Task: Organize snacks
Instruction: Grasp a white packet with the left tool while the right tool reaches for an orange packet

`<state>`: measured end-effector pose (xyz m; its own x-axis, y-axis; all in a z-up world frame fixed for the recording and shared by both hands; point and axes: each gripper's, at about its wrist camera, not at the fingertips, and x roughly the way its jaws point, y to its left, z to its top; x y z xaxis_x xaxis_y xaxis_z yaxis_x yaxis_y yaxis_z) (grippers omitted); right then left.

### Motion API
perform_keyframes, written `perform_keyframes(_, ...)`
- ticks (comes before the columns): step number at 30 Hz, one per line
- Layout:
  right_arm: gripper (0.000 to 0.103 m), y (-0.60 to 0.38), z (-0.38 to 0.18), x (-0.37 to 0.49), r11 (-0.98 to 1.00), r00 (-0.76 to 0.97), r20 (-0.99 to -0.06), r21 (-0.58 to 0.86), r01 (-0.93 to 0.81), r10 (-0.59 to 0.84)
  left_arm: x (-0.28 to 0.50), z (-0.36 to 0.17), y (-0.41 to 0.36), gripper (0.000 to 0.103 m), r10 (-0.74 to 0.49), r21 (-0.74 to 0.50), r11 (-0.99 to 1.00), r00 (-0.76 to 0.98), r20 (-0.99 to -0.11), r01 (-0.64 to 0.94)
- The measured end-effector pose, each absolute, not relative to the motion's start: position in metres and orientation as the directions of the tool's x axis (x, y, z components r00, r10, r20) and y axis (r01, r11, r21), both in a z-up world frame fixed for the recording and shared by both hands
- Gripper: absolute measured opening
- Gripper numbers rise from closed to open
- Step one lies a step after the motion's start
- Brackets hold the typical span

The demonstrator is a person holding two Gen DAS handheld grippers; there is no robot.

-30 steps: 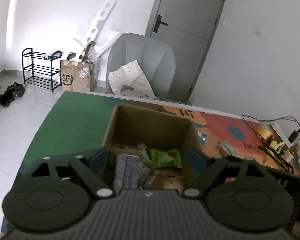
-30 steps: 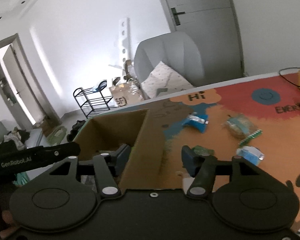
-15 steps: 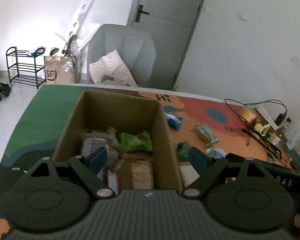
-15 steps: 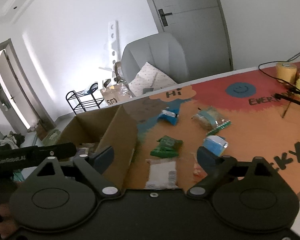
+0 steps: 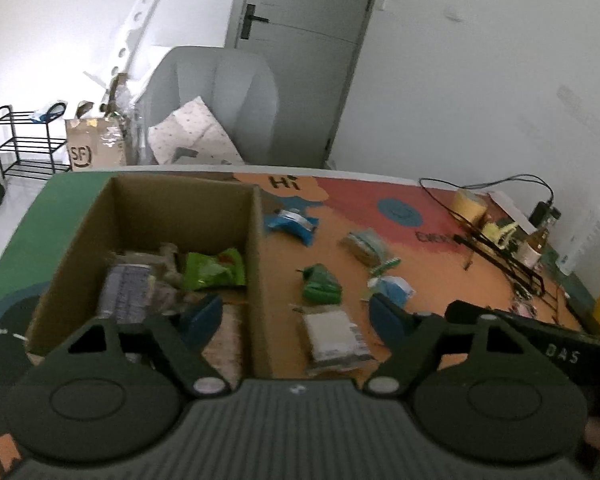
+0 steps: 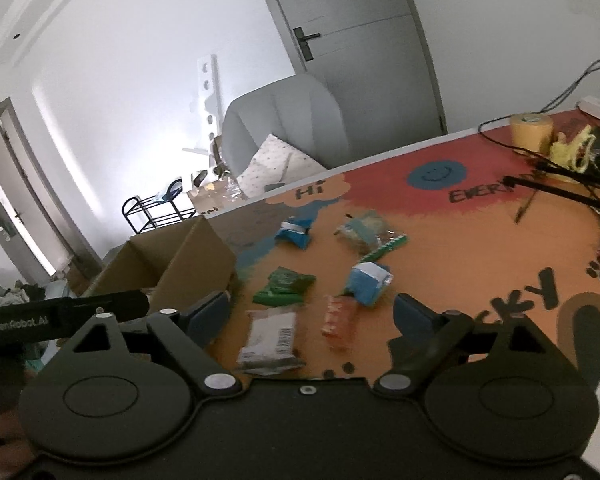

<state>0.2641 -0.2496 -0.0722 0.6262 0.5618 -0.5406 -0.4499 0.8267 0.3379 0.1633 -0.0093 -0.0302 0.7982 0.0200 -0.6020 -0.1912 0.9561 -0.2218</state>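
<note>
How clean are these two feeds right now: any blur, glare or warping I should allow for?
Left wrist view: the snacks inside the cardboard box are smeared with blur, and the door frame bows from fisheye. Right wrist view: the white packet near the fingers is soft, bright window glare washes the left wall, and the table edge curves.

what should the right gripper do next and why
Probably ease the right gripper down onto the white flat packet just ahead. Its fingers stand apart with nothing between them. That packet lies loose on the orange mat, nearest the brown cardboard box, which already holds snacks.
</note>
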Motion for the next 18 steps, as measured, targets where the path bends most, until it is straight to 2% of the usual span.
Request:
perform_keyframes(4, 0.081, -0.263, -0.078, 0.268, 0.831, 0.626, -0.548, 0.347, -0.434, 0.555, 0.167, -0.032, -0.025, 0.063, 0.002, -0.219, 0.961, 0.795, -0.607, -0.17)
perform_keyframes(6, 0.078, -0.267, -0.08, 0.27, 0.832, 0.624, -0.55, 0.354, -0.428, 0.555, 0.17, -0.033, -0.032, 0.061, -0.006, -0.218, 0.963, 0.794, -0.608, -0.159)
perform_keyframes(18, 0.069, -0.289, -0.093, 0.285, 0.828, 0.611, -0.558, 0.385, -0.409, 0.561, 0.197, -0.044, -0.062, 0.06, 0.008, -0.205, 0.962, 0.773, -0.634, -0.178)
